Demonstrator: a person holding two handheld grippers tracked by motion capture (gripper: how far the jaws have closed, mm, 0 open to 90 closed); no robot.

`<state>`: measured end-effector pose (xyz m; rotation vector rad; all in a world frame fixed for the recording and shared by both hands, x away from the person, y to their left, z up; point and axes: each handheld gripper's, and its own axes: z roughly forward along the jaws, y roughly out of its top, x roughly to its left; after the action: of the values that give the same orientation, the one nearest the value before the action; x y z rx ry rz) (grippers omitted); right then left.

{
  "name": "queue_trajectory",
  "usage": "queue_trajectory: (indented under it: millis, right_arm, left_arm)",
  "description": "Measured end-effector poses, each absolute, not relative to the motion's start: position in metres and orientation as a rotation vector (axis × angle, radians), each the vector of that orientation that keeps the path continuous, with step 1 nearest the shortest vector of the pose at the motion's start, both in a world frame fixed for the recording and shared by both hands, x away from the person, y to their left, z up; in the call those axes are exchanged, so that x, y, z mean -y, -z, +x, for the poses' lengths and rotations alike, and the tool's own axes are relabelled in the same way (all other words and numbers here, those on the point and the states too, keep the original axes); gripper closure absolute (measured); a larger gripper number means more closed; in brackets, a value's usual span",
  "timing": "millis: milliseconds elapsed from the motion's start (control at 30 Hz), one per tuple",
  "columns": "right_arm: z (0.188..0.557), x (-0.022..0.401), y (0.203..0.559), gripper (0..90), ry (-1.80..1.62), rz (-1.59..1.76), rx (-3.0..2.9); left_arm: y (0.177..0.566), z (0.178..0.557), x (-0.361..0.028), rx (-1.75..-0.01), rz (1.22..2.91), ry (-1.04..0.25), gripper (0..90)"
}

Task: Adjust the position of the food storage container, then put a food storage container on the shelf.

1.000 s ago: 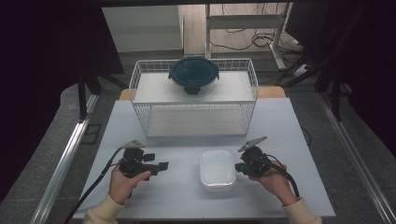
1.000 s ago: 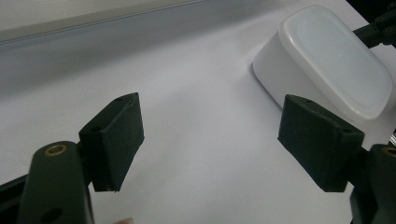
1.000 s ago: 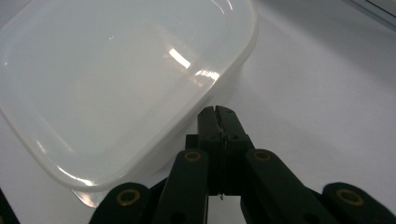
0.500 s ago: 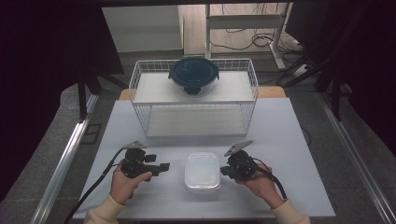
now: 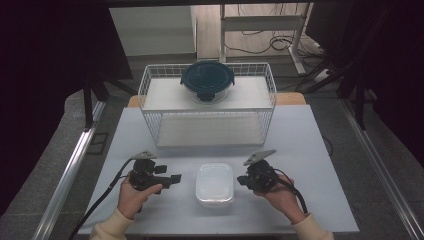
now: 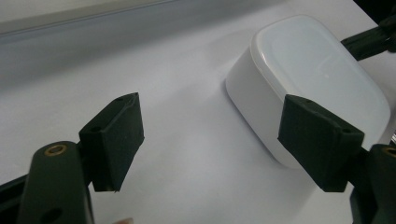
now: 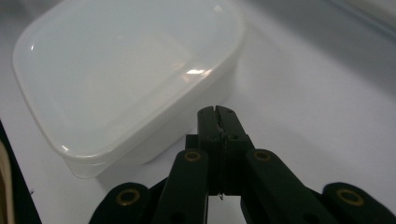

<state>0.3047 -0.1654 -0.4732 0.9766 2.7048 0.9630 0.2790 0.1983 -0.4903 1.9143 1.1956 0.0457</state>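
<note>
A white lidded plastic container [image 5: 215, 184] sits on the white table between my two grippers. My left gripper [image 5: 174, 179] lies level to its left, open, with nothing between its pads. In the left gripper view the container [image 6: 322, 79] lies ahead and to the right of the wide gap between the left gripper's pads [image 6: 217, 140]. My right gripper [image 5: 241, 180] is shut, and its tip points at the container's right side. In the right gripper view the closed tip of the right gripper [image 7: 217, 114] is right at the wall of the container [image 7: 126, 79]; I cannot tell if it touches.
A white wire rack [image 5: 150, 112] stands at the back of the table, with a dark round lidded bowl [image 5: 207, 80] on its upper level. The table edge [image 5: 220, 234] runs close behind both hands. Cables trail from each gripper.
The right hand has moved left with its shut gripper against the container, which has slid left to the middle between the two grippers. The left hand stayed put.
</note>
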Motion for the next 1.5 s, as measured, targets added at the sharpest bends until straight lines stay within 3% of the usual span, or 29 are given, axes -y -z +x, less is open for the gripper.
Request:
queue_trajectory:
  millis: [367, 667, 700, 733, 767, 833, 967, 1367, 1500]
  right_arm:
    - [0.302, 0.210, 0.456, 88.9, -1.132, 1.120, -2.536]
    - [0.306, 0.220, 0.451, 87.1, -1.182, 1.150, -2.491]
    - [0.306, 0.221, 0.451, 83.0, -1.186, 1.148, -2.489]
    - [0.305, 0.221, 0.451, 72.9, -1.191, 1.150, -2.484]
    - [0.304, 0.220, 0.451, 54.1, -1.200, 1.153, -2.476]
    - [0.305, 0.218, 0.452, 44.8, -1.198, 1.156, -2.461]
    - [0.310, 0.215, 0.456, 36.6, -1.210, 1.208, -2.458]
    - [0.308, 0.221, 0.461, 32.2, -1.313, 1.344, -2.435]
    - [0.309, 0.218, 0.466, 29.2, -1.376, 1.413, -2.430]
  left_arm:
    - [0.494, 0.282, -0.198, -1.196, 1.925, -0.043, 21.5]
    - [0.493, 0.275, -0.195, -1.196, 1.922, -0.044, 21.5]
    - [0.493, 0.276, -0.195, -1.196, 1.919, -0.041, 21.4]
    - [0.493, 0.276, -0.195, -1.198, 1.917, -0.044, 21.5]
    - [0.493, 0.275, -0.195, -1.199, 1.921, -0.049, 21.4]
    - [0.492, 0.274, -0.195, -1.195, 1.924, -0.055, 21.2]
    - [0.490, 0.272, -0.196, -1.193, 1.914, -0.067, 21.0]
    - [0.480, 0.276, -0.177, -1.152, 1.873, -0.022, 19.8]
    - [0.480, 0.284, -0.170, -1.152, 1.843, 0.067, 20.0]
